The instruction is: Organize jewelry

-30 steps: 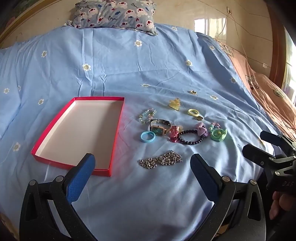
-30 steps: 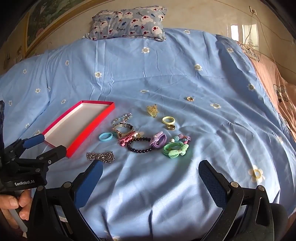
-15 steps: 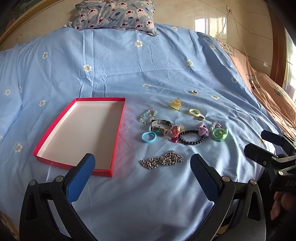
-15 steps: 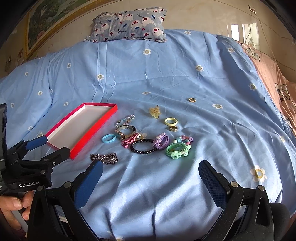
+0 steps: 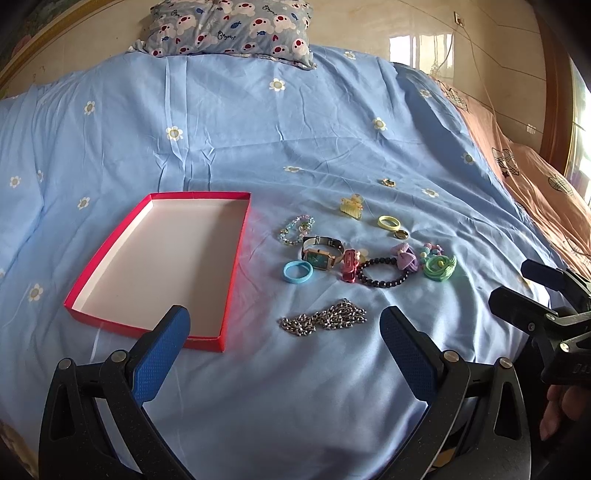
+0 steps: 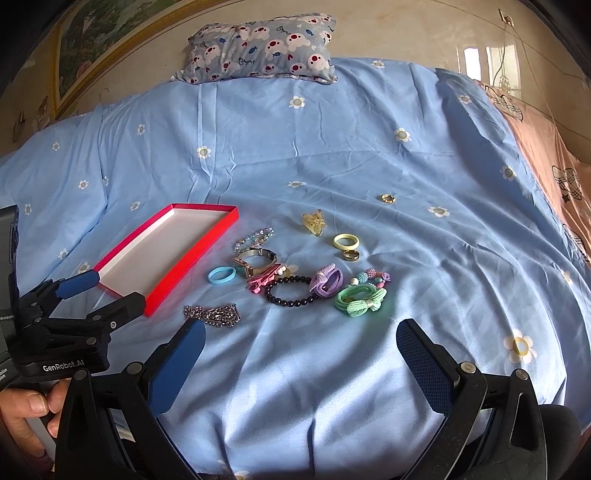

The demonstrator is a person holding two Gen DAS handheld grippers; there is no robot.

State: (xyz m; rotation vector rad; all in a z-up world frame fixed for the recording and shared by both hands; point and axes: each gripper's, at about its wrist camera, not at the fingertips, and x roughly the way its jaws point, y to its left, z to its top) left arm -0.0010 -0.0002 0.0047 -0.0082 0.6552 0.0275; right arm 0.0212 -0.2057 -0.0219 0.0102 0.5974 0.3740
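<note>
both jaws spread (holding nothing), silver chain [image 5: 324,322] just beside red tray [image 5: 236,258] edge.

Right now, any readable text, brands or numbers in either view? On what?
"GenRobot.AI": white print on the black body of the left gripper, seen from the right wrist.
Partial white characters on the right gripper body: cut off, unreadable.
Script on the cartoon-print grey pillow: too small to read.

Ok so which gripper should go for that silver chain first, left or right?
Left, probably. The silver chain lies just ahead of the open left gripper, between its fingers, and the red box sits right beside it. The right gripper is open too, but further from the box.
</note>
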